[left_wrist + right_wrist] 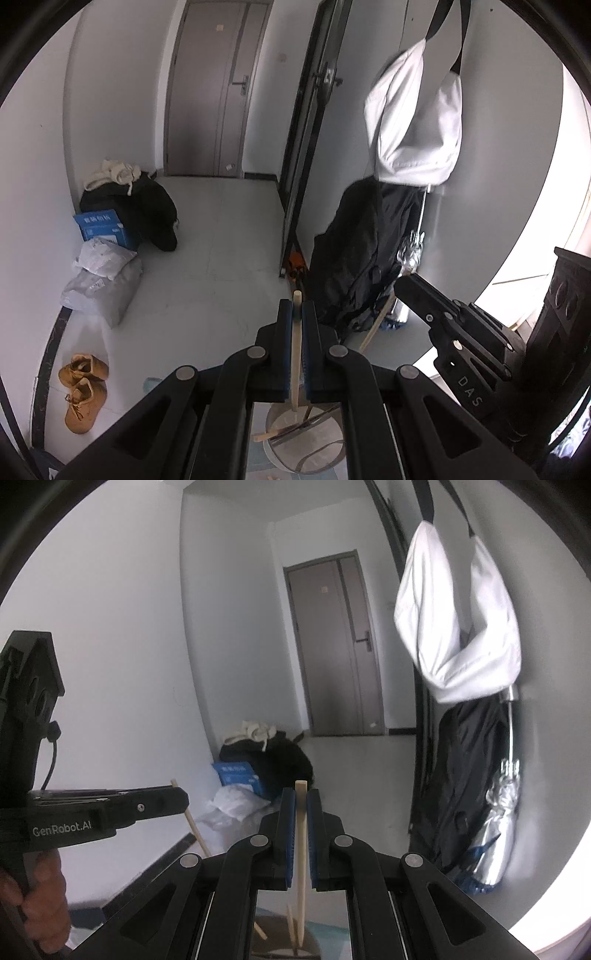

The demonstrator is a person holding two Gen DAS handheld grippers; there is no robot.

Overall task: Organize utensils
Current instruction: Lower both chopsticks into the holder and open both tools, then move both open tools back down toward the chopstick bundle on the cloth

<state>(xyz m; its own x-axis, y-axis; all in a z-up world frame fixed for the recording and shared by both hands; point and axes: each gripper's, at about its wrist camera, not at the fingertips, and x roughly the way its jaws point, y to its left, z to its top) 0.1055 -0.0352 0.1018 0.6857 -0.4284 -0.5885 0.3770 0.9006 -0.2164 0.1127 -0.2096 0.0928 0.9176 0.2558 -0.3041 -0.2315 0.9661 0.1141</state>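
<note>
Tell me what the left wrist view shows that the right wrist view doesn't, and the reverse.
Only the left wrist view: brown boots on the floor, and a plate below the left gripper.
Only the right wrist view: a hand holding the left gripper.
Both: each gripper, left and right, shut on a chopstick; the grey door, the white bag, the blue box.

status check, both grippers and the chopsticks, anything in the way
Left gripper shut on a chopstick. Right gripper shut on another chopstick. Both held up above the holder. Nothing blocking.
</note>
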